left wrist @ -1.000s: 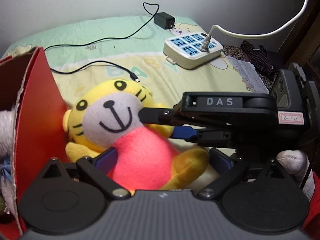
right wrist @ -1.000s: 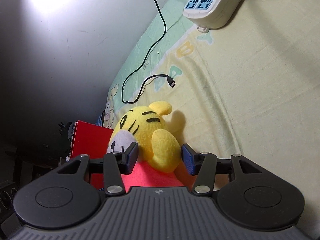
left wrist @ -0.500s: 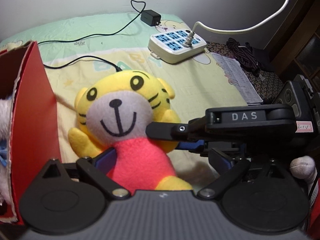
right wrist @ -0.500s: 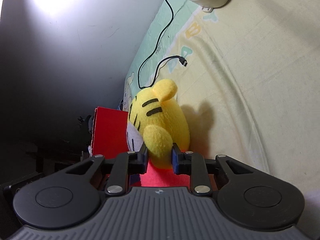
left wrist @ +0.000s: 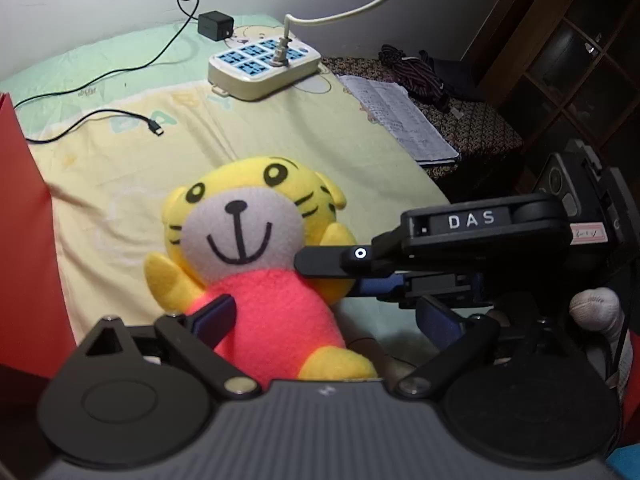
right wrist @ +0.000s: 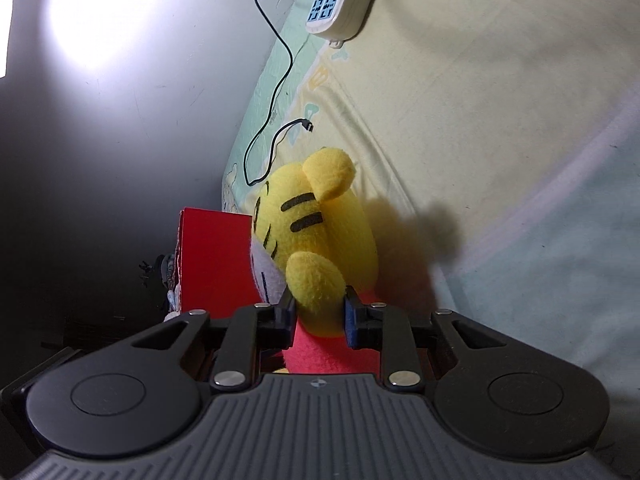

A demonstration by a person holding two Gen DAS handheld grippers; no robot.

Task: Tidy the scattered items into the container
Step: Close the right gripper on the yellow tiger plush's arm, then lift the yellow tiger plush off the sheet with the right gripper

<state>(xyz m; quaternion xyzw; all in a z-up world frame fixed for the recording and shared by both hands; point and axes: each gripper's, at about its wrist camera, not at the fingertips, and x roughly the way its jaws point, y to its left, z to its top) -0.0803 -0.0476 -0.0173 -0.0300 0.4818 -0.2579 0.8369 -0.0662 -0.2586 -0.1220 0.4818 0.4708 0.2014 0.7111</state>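
The plush tiger point(left wrist: 256, 264), yellow with a white face and a pink body, is upright over the bed sheet point(left wrist: 280, 132), face toward the left wrist camera. The right gripper point(right wrist: 318, 314) is clamped on the toy's yellow arm; both blue pads press into the plush, one on each side. Seen from the left wrist view, that same right gripper point(left wrist: 340, 272) comes in from the right edge and meets the toy at its arm beside the pink body.

The left gripper point(left wrist: 324, 320) has its jaws apart. One blue pad lies against the pink body on the left side; the other pad stands clear to the right, not touching the toy. The toy's lower body sits between the two fingers.

The red box point(left wrist: 24, 240) stands at the left edge of the left wrist view, just beside the toy. From the right wrist view the red box point(right wrist: 212, 256) is directly behind the toy's head. The toy is outside the box.

On the sheet, well apart from the toy, lie a white power strip point(left wrist: 264, 68) with blue sockets, a black charger point(left wrist: 216, 26) and a black cable point(left wrist: 100, 120) whose free plug end rests on the sheet. A sheet of printed paper point(left wrist: 400, 120) lies at the bed's right edge.

A white-gloved hand point(left wrist: 596, 312) shows at the right behind the right gripper.
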